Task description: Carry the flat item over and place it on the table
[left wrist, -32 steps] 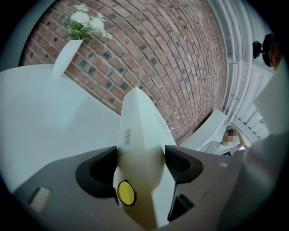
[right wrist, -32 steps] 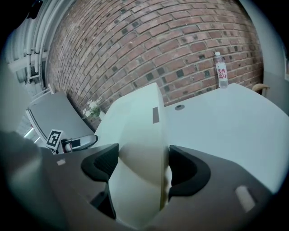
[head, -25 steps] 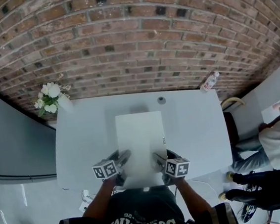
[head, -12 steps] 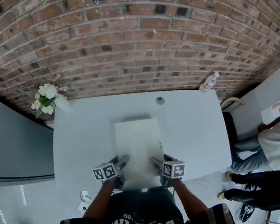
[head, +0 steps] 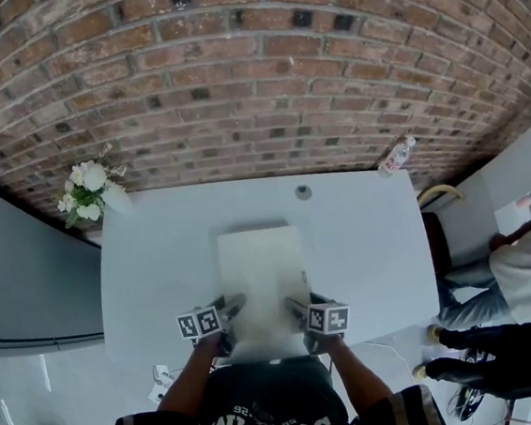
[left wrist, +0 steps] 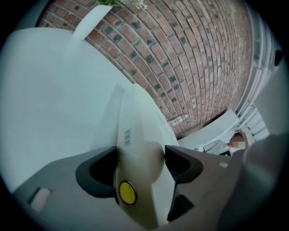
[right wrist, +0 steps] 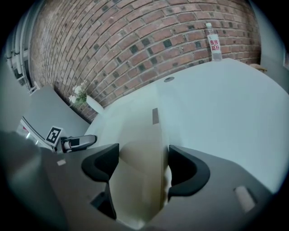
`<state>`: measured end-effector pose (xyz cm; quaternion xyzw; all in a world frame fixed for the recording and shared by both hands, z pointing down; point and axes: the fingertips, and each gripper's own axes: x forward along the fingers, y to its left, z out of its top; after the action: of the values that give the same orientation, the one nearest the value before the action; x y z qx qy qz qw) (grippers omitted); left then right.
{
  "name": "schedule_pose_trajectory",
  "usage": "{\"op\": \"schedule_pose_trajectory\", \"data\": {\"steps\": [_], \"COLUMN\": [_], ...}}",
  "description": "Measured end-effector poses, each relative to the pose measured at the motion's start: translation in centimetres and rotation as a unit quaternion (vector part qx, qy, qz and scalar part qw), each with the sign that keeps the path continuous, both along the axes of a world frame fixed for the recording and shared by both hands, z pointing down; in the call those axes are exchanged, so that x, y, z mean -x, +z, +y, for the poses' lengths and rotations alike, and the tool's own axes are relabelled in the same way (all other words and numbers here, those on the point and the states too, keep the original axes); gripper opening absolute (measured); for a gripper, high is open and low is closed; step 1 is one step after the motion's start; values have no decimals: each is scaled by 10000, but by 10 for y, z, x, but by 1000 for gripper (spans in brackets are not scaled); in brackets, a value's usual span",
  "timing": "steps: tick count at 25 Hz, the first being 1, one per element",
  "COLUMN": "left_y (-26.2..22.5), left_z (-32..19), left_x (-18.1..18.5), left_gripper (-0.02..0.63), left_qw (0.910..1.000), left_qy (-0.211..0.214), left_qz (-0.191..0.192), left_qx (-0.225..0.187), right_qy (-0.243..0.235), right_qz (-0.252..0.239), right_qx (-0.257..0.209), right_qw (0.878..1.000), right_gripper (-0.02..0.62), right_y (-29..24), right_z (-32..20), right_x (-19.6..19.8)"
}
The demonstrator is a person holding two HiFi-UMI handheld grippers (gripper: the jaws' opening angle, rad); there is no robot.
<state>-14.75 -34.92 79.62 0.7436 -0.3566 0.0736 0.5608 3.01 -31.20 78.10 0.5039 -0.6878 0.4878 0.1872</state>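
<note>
A flat white box (head: pixel 262 278) lies lengthwise over the middle of the white table (head: pixel 372 243), its near end at the table's front edge. My left gripper (head: pixel 227 313) is shut on the box's near left edge, and my right gripper (head: pixel 299 309) is shut on its near right edge. In the left gripper view the box edge (left wrist: pixel 135 135) with a barcode label and a yellow sticker fills the gap between the dark pads. In the right gripper view the box edge (right wrist: pixel 144 149) sits between the pads, and the left gripper (right wrist: pixel 74 142) shows beyond it.
A vase of white flowers (head: pixel 89 192) stands at the table's back left corner. A plastic bottle (head: pixel 396 155) stands at the back right, and a small round fitting (head: pixel 303 192) sits near the back edge. A brick wall (head: pixel 251 76) runs behind. A seated person (head: pixel 527 274) is at the right.
The box and both grippers have drawn slightly toward the table's front edge over the last second; since half a second ago almost nothing has moved.
</note>
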Motion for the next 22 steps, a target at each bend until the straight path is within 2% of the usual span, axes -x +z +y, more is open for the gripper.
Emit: {"op": "schedule_pose_trajectory", "data": {"steps": [7, 10, 14, 18, 21, 22], "left_y": [-2, -13, -35, -67, -92, -100], "left_z": [-1, -1, -8, -14, -19, -19], "left_x": [0, 6, 17, 20, 19, 17], "left_gripper": [349, 351, 344, 203, 10, 11], "left_qw": [9999, 9990, 9934, 9828, 9730, 9711], "left_qy": [111, 209, 284, 557, 670, 706], "left_qz": [39, -235, -613, -839, -904, -872], "left_qx": [-34, -331, -922, -1546, -2015, -2108], "right_qy": [-39, 108, 275, 154, 170, 195], "right_qz": [-173, -95, 401, 722, 743, 711], "right_qx": [16, 51, -448, -1065, -1417, -1507], "right_qw": [9998, 9999, 9978, 9916, 9870, 9858], "right_gripper": [354, 356, 279, 123, 6, 2], "right_y": [2, -6, -33, -66, -86, -92], "right_z": [-1, -2, -15, -29, -36, -38], "right_x": [1, -4, -17, -17, -13, -11]}}
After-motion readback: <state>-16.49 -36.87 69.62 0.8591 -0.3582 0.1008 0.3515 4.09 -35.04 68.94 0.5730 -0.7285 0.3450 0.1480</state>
